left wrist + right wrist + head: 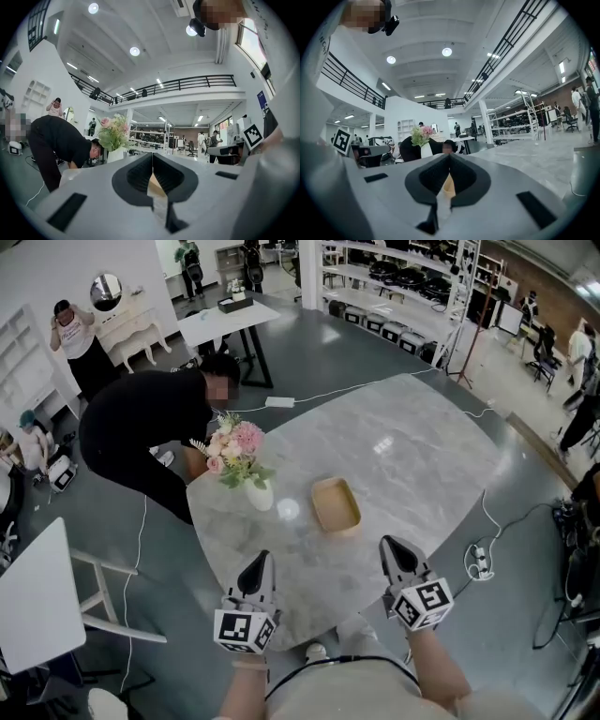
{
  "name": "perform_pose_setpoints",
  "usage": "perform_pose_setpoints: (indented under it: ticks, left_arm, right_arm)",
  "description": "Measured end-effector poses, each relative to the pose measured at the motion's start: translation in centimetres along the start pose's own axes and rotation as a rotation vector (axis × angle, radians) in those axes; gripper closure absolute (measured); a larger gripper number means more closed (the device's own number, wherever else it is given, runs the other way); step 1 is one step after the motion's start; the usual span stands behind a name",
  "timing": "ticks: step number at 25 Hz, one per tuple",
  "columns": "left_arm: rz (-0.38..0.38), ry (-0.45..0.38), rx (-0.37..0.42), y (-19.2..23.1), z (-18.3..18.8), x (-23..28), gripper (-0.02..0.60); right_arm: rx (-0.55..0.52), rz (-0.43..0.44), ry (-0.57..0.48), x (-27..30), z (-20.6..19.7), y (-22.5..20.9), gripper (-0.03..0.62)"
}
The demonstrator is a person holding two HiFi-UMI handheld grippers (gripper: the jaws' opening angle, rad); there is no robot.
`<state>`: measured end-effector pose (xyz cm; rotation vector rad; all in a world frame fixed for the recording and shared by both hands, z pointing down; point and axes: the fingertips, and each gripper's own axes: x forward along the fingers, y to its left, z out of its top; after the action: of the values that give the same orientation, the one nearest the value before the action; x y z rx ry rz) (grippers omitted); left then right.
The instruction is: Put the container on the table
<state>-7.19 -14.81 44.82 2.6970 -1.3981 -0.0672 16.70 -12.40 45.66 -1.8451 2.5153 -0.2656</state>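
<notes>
A shallow tan container (336, 504) sits on the grey marble table (412, 460), near its middle. My left gripper (261, 561) hovers over the table's near edge, jaws shut, holding nothing. To its right my right gripper (388, 546) is also shut and empty, a short way from the container's near end. Both point level toward the container without touching it. In the left gripper view the left gripper (152, 157) has its jaws pressed together, with the tan container (155, 188) showing low behind them. The right gripper (449, 157) looks the same, and the container (448, 185) shows below its jaws.
A white vase of pink flowers (242, 465) stands on the table left of the container. A person in black (141, 418) bends over at the table's far left corner. A white side table (36, 601) stands at the left, a power strip (478, 562) on the floor at the right.
</notes>
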Motion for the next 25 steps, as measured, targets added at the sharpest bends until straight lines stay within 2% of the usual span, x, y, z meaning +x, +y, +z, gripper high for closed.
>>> perform_pose_setpoints:
  ticks: [25]
  left_arm:
    - [-0.003, -0.015, -0.002, 0.57, 0.57, 0.38, 0.576]
  right_arm:
    - [-0.004, -0.013, -0.003, 0.36, 0.33, 0.18, 0.589]
